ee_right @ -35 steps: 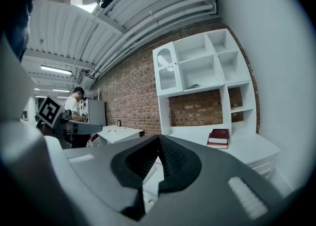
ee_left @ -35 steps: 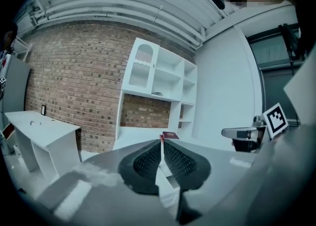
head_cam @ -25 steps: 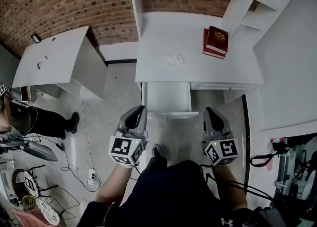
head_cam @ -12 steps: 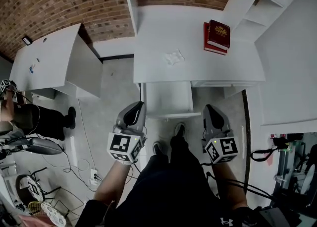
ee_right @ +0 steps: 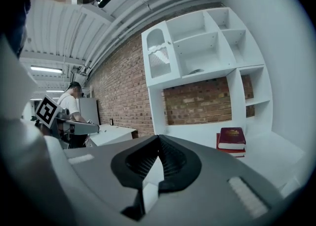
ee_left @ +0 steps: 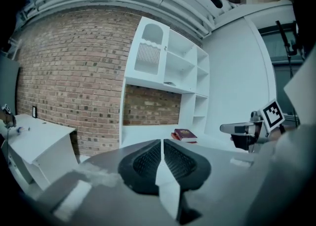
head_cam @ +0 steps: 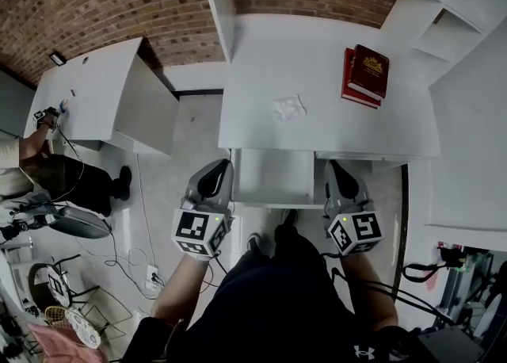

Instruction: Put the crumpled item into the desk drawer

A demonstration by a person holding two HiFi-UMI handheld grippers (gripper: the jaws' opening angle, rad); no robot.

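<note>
White table [head_cam: 253, 60] with a shelf hutch [ee_right: 197, 42] at its back edge, against a brick wall.

Crumpled item [head_cam: 288, 107]: white, lying loose on the table top in the left half, roughly mid-depth. It sits behind the drawer, not in it, and nothing is touching it.

Drawer [head_cam: 273, 203]: pulled out from under the table's front edge, left half. Its inside shows bare white, with nothing in it.

Two red books [head_cam: 365, 74] are stacked flat near the back right of the table, well apart from the crumpled item.

Hutch compartments look mostly bare. One middle shelf has a small object, too small to tell what it is.

Left gripper [ee_left: 162, 142]: jaws clenched to a thin slit with nothing between them. In the head view it is held over the floor, just off the drawer's front left corner.

Right gripper [ee_right: 158, 138]: jaws closed together and empty, just off the drawer's front right corner. Both grippers are short of the table's front edge and well apart from the crumpled item.

A second white table [head_cam: 95, 88] stands to the left, with a person [head_cam: 36, 167] beside it, hand at its far corner.
</note>
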